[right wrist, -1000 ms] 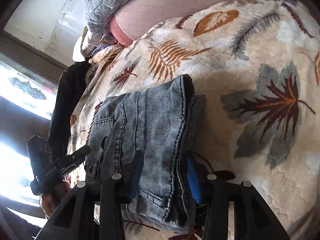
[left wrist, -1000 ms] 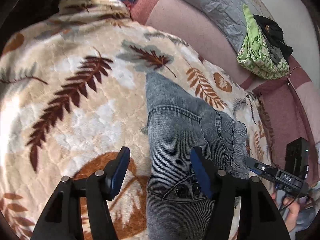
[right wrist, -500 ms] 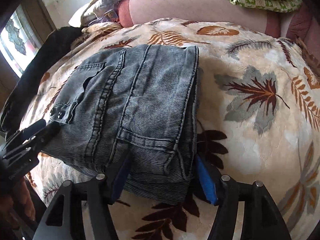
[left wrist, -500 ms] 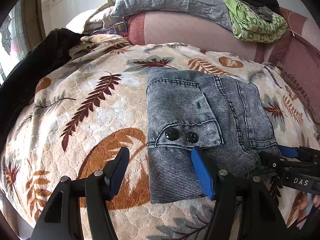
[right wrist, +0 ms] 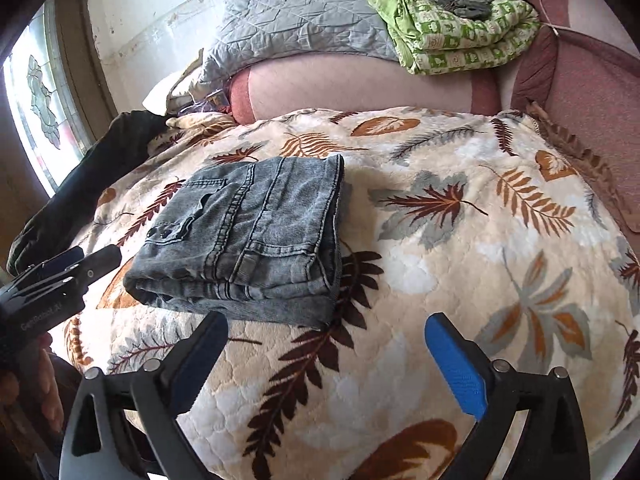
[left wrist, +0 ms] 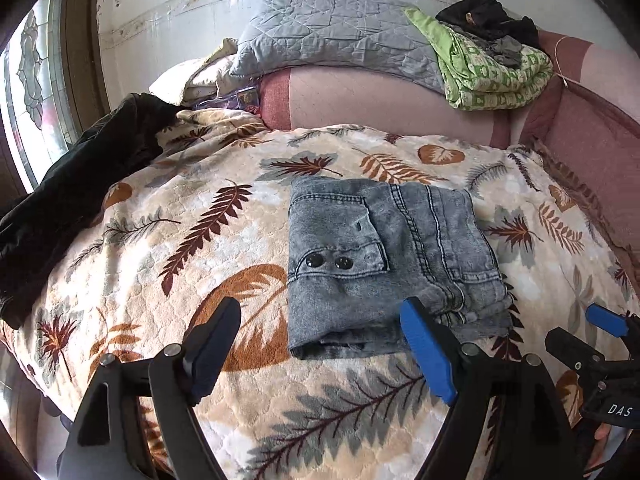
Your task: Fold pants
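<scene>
We have the pants [left wrist: 384,264] lying folded into a compact grey denim bundle on the leaf blanket [left wrist: 168,240], two dark snaps showing on the top flap. Our left gripper [left wrist: 324,344] hangs above the near edge of the bundle, jaws spread wide and holding nothing, its blue right pad seen over the denim's front corner. Our right gripper [right wrist: 328,354] hovers over bare blanket [right wrist: 460,248] just in front of the pants [right wrist: 248,240], jaws spread too and empty. From the right wrist view the left gripper [right wrist: 68,270] pokes in at the left side, near the bundle's corner. Beyond the blanket we see a pink bolster [left wrist: 380,100] with a grey quilt [left wrist: 332,36] and a green quilt [left wrist: 492,72] stacked on top.
</scene>
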The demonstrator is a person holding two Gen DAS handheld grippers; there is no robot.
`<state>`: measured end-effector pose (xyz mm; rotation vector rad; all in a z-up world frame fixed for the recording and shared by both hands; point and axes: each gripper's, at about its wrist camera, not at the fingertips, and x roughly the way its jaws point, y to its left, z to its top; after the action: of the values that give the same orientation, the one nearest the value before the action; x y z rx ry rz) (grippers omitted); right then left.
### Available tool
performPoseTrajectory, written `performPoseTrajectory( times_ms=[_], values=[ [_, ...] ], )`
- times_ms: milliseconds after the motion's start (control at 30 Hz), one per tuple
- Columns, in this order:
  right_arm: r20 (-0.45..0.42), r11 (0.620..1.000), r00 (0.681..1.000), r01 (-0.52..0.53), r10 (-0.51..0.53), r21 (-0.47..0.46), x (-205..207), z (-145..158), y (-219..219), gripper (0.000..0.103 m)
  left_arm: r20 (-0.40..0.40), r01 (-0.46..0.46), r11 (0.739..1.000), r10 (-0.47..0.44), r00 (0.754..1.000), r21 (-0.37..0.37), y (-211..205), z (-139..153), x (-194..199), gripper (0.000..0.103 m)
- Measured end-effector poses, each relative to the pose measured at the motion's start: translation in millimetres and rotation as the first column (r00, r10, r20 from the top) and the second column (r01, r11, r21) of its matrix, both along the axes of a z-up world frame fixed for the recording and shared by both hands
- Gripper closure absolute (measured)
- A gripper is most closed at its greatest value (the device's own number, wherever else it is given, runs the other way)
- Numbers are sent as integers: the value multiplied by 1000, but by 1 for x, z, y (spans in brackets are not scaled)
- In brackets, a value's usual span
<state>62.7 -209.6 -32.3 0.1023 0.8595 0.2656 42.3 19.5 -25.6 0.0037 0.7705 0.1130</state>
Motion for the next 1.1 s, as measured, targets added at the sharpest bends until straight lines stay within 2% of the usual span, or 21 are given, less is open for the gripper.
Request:
performPoseTrajectory(
  times_ms=[133,300,400,633,733,767,800,833,867,900,1000,1033,1100],
  values=[
    [33,1000,999,4,-3,-28,-15,1,3,1,-34,11,1000,-11,999,1,-3,-2,-12,20],
    [95,996,995,-26,35,-91,-25,16,15,0,-10,-14,1000,14,1000,16,-7,6,-26,20],
    [116,994,992,-40,52,-97,-28,22,20,0,-1,-12,1000,12,1000,7,-8,10,-30,20],
    [91,990,991,-82,93,-117,-35,14,33,0,-9,-46,999,46,999,-12,3,7,-33,20],
    [21,985,992,-123,127,-120,-41,7,43,0,-14,-82,996,82,997,18,12,8,-39,20],
    [-98,982,984,-158,148,-100,-42,-1,49,0,-31,-102,994,103,994,28,16,8,-41,20],
    [-255,972,944,-230,212,-43,-44,-12,56,0,-33,-111,993,111,993,28,21,9,-44,20],
    [-380,944,872,-331,309,8,-52,-21,68,0,-34,-118,992,119,992,35,26,10,-47,20],
    [-433,905,809,-424,398,39,-64,-23,81,0,-41,-138,989,140,989,46,32,11,-49,20],
    [-443,879,780,-475,442,41,-73,-19,89,0,-36,-154,987,155,987,40,37,13,-52,20],
    [-468,809,724,-587,507,-32,-83,-9,110,0,-46,-171,985,172,984,16,49,19,-53,20],
    [-457,800,727,-597,513,-52,-81,-6,115,0,-49,-170,985,170,984,3,50,21,-52,20],
    [-429,813,765,-572,481,-109,-70,-3,119,0,-38,-176,984,176,984,-2,49,25,-48,20]
  ],
)
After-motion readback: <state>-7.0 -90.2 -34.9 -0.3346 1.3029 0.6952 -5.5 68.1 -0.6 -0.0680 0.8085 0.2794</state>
